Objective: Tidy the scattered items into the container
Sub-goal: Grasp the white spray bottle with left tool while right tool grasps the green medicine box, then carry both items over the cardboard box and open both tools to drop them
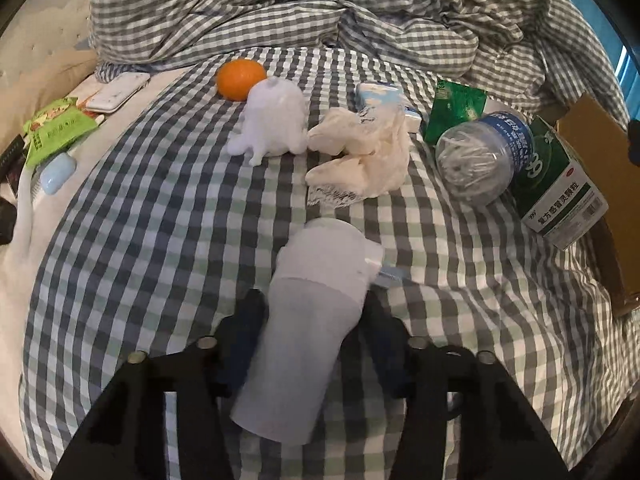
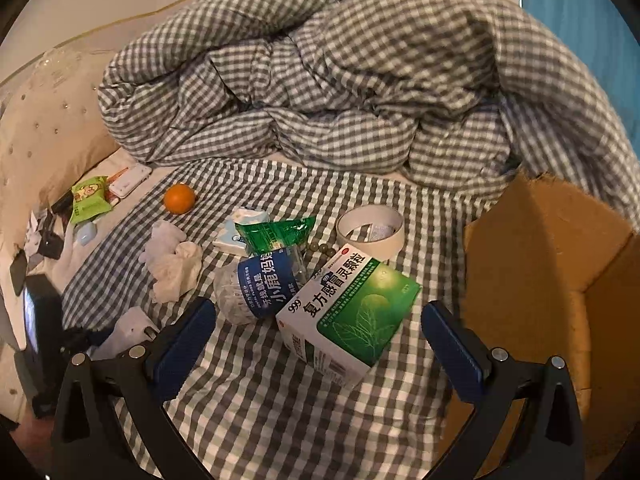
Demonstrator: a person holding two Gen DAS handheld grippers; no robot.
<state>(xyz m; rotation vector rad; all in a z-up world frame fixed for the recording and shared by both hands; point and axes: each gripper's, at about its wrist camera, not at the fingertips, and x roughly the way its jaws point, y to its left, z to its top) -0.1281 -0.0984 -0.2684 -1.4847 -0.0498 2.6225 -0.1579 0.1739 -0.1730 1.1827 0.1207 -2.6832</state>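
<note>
My left gripper (image 1: pixel 310 304) is shut on a white plastic bottle (image 1: pixel 308 320) low over the checked bed sheet; the bottle also shows in the right wrist view (image 2: pixel 128 334). Beyond it lie an orange (image 1: pixel 241 79), a white soft toy (image 1: pixel 276 120), crumpled tissue (image 1: pixel 364 156), a clear tub of cotton swabs (image 1: pixel 480 156) and a green-and-white medicine box (image 1: pixel 560 192). My right gripper (image 2: pixel 320 332) is open and empty, its fingers either side of the medicine box (image 2: pixel 348 316). The cardboard box (image 2: pixel 552 280) stands at the right.
A bunched checked duvet (image 2: pixel 320 92) fills the back of the bed. A tape roll (image 2: pixel 370 232), a green sachet (image 2: pixel 276 234) and a small white case (image 2: pixel 236 232) lie mid-bed. Snack packets (image 2: pixel 90 198) and small items sit at the left by the padded headboard (image 2: pixel 44 132).
</note>
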